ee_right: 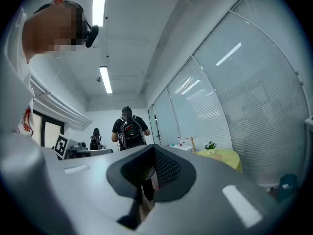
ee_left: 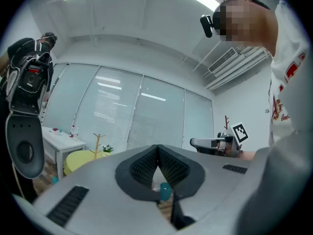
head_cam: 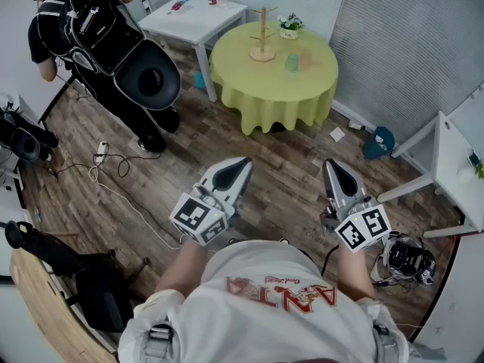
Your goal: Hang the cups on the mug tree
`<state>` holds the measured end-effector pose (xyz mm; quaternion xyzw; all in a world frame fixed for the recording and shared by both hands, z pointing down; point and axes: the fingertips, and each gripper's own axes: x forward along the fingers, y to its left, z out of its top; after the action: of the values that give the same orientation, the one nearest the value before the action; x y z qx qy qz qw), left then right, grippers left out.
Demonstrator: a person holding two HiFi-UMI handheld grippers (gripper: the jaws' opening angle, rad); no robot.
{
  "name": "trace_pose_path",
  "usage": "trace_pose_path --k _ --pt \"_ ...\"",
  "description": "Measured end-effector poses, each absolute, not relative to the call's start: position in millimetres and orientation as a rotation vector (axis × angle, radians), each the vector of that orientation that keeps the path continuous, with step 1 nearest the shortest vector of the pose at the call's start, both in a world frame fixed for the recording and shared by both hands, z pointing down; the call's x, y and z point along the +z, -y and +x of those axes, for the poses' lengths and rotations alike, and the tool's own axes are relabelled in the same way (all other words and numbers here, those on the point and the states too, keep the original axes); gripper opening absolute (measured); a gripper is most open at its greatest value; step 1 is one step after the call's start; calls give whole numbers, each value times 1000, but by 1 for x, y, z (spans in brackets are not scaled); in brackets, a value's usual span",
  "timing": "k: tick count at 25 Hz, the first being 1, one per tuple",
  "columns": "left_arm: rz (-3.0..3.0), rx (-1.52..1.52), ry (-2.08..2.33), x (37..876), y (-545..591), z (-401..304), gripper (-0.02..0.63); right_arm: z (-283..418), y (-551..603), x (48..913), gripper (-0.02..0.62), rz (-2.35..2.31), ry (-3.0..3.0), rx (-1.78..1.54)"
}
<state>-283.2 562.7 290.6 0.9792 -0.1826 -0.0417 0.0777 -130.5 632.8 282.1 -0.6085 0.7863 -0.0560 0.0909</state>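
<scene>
The room has a brown wood-plank floor (head_cam: 257,153). At its far side stands a round bench draped in a yellow-green cloth (head_cam: 249,89). On this bench a bare wooden mug tree (head_cam: 263,35) stands upright toward the back, with no cup on its pegs. A small potted plant with white flowers (head_cam: 289,26) sits just to its right. A teal cup (head_cam: 291,63) and a pale orange cup (head_cam: 305,59) stand side by side on the cloth, in front of the plant and to the right of the tree's base.

To the left of the round bench is a white rectangular table (head_cam: 198,21) with a few small items at its far end. Grey vertical blinds (head_cam: 408,44) cover the wall on the right, and another white table (head_cam: 454,165) stands below them. A teal cap (head_cam: 378,142) lies on the floor between that table and the yellow bench. White cables (head_cam: 121,195) trail over the planks on the left, near a second person in black with a backpack rig (head_cam: 76,21).

The wearer stands well apart from the bench and holds both grippers level in front of the body. The left gripper (head_cam: 240,163) has its jaws closed together at the tips with nothing between them. The right gripper (head_cam: 333,165) is likewise fully closed and empty.
</scene>
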Motion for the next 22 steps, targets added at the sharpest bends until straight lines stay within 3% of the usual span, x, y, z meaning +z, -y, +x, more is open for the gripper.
trace_pose_path --k 22 --pt "2896 -104 554 312 -563 -329 9 -174 -623 298 -5 -1754 -2318 -280"
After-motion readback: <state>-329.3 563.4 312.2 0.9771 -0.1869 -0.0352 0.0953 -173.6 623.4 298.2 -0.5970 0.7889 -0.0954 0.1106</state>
